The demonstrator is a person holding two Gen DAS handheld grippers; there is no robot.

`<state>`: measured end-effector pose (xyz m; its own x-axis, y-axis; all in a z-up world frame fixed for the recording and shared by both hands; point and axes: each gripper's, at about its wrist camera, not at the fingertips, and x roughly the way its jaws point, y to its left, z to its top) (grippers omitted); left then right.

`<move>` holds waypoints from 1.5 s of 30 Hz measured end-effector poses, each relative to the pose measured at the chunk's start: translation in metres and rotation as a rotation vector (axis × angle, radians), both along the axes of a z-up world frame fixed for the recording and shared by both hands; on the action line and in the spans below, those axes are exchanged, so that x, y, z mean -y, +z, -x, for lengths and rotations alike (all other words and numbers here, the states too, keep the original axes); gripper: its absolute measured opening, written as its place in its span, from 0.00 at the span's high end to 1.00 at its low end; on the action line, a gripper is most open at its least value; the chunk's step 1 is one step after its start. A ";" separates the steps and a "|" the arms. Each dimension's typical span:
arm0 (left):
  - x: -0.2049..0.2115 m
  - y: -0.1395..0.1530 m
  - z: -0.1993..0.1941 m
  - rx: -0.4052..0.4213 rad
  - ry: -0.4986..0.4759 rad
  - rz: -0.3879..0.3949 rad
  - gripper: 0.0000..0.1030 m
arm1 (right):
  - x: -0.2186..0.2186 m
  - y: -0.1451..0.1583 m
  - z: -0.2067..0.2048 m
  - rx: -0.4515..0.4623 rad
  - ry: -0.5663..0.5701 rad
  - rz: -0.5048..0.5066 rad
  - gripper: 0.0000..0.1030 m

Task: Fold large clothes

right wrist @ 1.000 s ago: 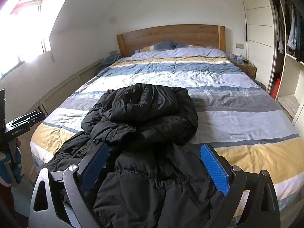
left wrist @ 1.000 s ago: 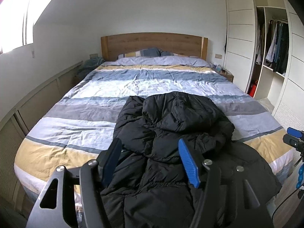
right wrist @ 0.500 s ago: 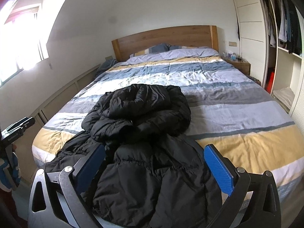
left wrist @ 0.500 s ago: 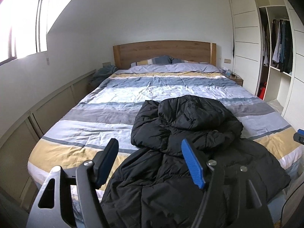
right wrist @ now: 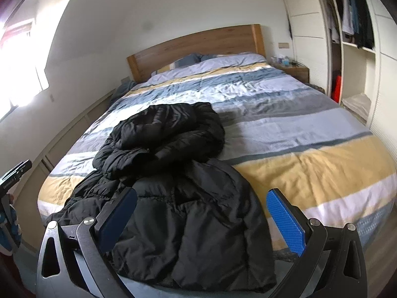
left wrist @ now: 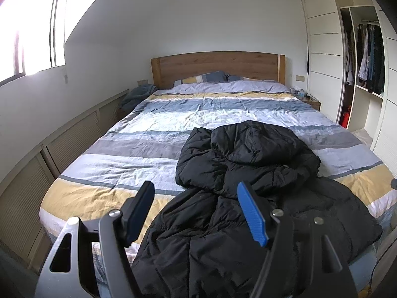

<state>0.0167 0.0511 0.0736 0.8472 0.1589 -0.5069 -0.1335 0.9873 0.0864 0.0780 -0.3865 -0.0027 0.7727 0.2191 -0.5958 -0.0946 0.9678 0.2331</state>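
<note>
A black puffy hooded jacket lies crumpled at the foot of a striped bed, its hood bunched toward the headboard and its hem hanging over the near edge. My left gripper hovers open above the jacket's lower left part, nothing between its blue pads. In the right wrist view the same jacket covers the left near corner of the bed. My right gripper stands wide open over the jacket's hem, its pads apart from the cloth. The left gripper's body shows at that view's far left edge.
A wooden headboard and pillows are at the far end. An open wardrobe with hanging clothes stands on the right, a nightstand beside it. Low panelled cabinets line the left wall under a bright window.
The left view has shifted so the jacket sits further right. The right gripper has come lower and nearer the bed's foot, rolling so the bed looks tilted. Both pairs of jaws stand a little wider.
</note>
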 end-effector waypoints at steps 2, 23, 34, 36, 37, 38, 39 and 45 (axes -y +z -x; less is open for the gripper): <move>-0.001 -0.002 -0.002 -0.005 0.003 0.001 0.34 | 0.008 -0.003 0.002 -0.004 -0.022 -0.006 0.00; -0.043 -0.040 -0.046 -0.114 0.093 0.052 0.34 | 0.032 -0.039 -0.009 -0.086 -0.108 -0.002 0.00; -0.054 -0.075 -0.063 -0.193 0.111 0.070 0.34 | 0.028 -0.054 -0.017 -0.115 -0.099 -0.006 0.00; -0.057 -0.079 -0.065 -0.203 0.115 0.076 0.34 | 0.028 -0.056 -0.018 -0.120 -0.099 -0.001 0.00; -0.058 -0.081 -0.066 -0.208 0.116 0.079 0.34 | 0.028 -0.057 -0.019 -0.124 -0.103 -0.001 0.00; -0.058 -0.083 -0.066 -0.212 0.118 0.080 0.34 | 0.029 -0.058 -0.019 -0.127 -0.105 -0.004 0.00; -0.059 -0.085 -0.067 -0.217 0.118 0.082 0.34 | 0.030 -0.060 -0.019 -0.131 -0.108 -0.007 0.00; -0.065 -0.097 -0.068 -0.242 0.122 0.091 0.34 | 0.032 -0.065 -0.019 -0.152 -0.116 -0.003 0.00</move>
<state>0.0850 0.1160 -0.0236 0.6770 0.1968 -0.7092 -0.2381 0.9703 0.0420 0.0972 -0.4185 -0.0682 0.6939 0.1354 -0.7073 0.0543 0.9695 0.2388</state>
